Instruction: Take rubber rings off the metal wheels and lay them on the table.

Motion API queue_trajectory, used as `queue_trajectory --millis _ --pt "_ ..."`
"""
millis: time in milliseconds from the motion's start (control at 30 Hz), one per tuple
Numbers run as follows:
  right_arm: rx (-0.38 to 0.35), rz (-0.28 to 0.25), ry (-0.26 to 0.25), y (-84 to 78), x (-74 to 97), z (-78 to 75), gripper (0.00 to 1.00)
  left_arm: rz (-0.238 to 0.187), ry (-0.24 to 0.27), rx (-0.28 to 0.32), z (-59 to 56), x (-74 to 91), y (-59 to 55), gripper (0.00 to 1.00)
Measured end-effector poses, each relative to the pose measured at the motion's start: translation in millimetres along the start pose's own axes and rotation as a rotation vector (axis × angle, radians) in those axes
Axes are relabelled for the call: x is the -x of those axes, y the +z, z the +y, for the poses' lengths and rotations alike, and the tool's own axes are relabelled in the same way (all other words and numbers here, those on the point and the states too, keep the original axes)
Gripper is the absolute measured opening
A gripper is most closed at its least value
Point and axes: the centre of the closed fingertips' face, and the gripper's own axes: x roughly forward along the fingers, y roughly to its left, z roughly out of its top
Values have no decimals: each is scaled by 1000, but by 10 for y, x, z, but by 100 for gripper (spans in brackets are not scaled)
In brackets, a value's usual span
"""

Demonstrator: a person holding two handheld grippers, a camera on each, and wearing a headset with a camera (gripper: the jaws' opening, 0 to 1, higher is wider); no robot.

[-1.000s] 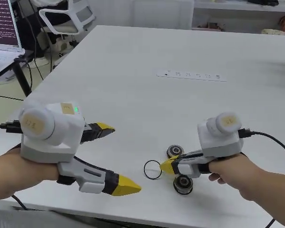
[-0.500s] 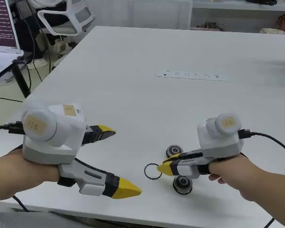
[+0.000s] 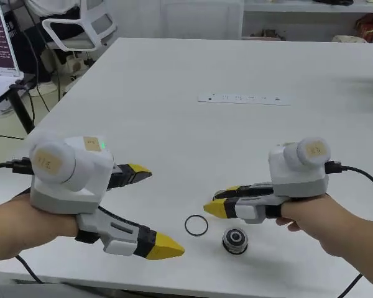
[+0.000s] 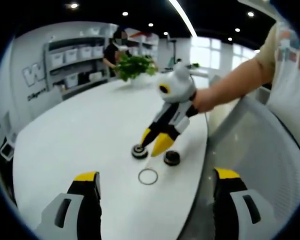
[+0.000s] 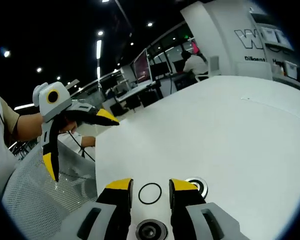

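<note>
Right hand-held gripper (image 3: 219,200), jaws slightly parted and empty, hovers just above the wheel (image 3: 235,240) at the counter's (image 3: 174,124) near edge; left hand-held gripper (image 3: 158,209), wide open, empty, sits farther off.

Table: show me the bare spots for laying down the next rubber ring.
Free: the broad stretch from the power strip to the left gripper and right gripper, and beyond the strip. Crowded: the near edge by the right one, holding the rubber ring and two metal wheels.

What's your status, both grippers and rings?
Left gripper open, empty. Right gripper open, empty, over the metal wheels. One rubber ring flat on the table beside them. Nothing blocking.
</note>
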Motion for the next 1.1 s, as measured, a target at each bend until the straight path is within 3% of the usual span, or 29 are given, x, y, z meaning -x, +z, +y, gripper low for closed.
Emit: queue_trajectory --millis 200,467,900,1100 --pt "3 -57 -5 81 172 35 29 -3 -10 -7 -10 -51 57 93" --pt "-19 -121 -34 95 416 -74 31 -6 -32 -18 -33 -154 118 90" --pt "-20 -143 -57 -96 646 -87 34 -6 -60 -3 -40 -392 119 83" --pt "-7 -111 -68 -274 678 -111 35 6 -79 -9 -45 -505 105 77"
